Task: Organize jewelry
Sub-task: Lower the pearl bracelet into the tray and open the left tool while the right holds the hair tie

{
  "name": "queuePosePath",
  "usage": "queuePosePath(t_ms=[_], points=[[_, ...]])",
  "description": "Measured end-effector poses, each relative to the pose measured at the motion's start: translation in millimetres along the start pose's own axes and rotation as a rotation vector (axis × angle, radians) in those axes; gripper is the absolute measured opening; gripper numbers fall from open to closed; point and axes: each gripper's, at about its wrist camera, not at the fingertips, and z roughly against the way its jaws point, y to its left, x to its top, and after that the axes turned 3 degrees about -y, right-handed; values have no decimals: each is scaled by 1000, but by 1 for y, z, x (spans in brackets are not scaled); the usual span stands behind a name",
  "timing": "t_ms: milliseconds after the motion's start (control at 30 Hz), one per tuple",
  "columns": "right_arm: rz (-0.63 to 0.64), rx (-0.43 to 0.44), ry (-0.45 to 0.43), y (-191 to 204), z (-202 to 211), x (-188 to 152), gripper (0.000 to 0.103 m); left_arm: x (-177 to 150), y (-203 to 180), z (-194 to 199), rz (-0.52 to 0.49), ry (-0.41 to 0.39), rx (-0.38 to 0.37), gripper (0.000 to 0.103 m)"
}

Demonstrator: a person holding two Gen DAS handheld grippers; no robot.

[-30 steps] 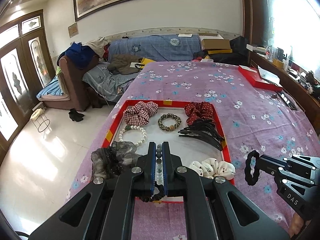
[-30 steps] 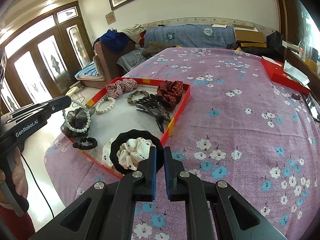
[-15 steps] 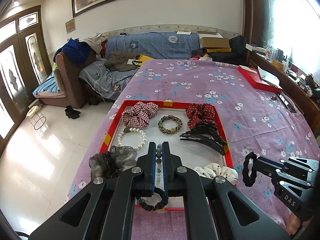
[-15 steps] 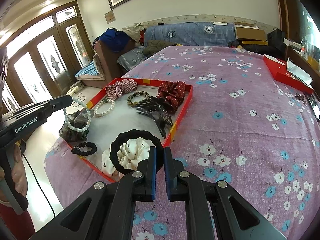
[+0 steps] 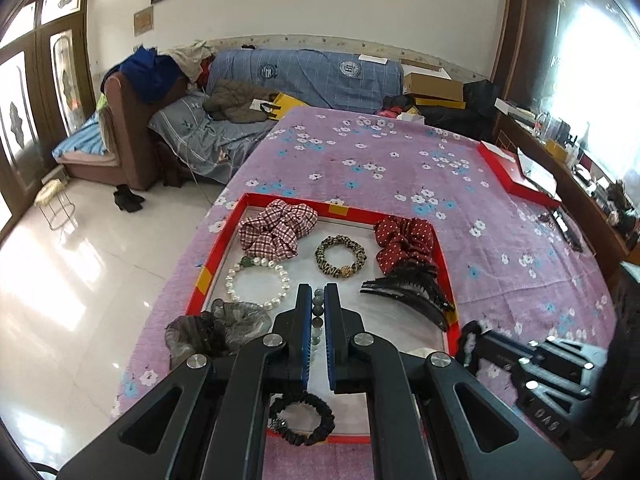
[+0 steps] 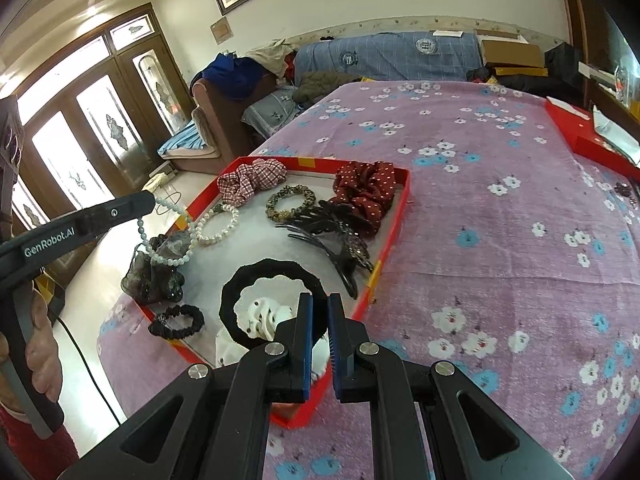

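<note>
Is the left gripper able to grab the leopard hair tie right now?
Probably not yet. The left gripper is shut on a green bead bracelet, so it is busy. The leopard hair tie lies uncovered in the red tray.

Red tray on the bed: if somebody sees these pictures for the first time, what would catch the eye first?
Probably the red tray on the purple flowered bedspread, filled with hair accessories such as a plaid scrunchie and a pearl bracelet. Next, the left tongs shut on a pale green bead bracelet above it, while the right tongs grip a black hair tie over the near corner.
</note>
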Motion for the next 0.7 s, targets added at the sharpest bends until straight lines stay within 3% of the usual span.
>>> queuePosePath(t_ms=[400,700], points=[[-23,0,27,2,-28,8,9,-1,-13,-23,10,52,-85,6],[-53,4,31,-6,-39,16,9,-12,-15,-34,-11,78,-64,6]])
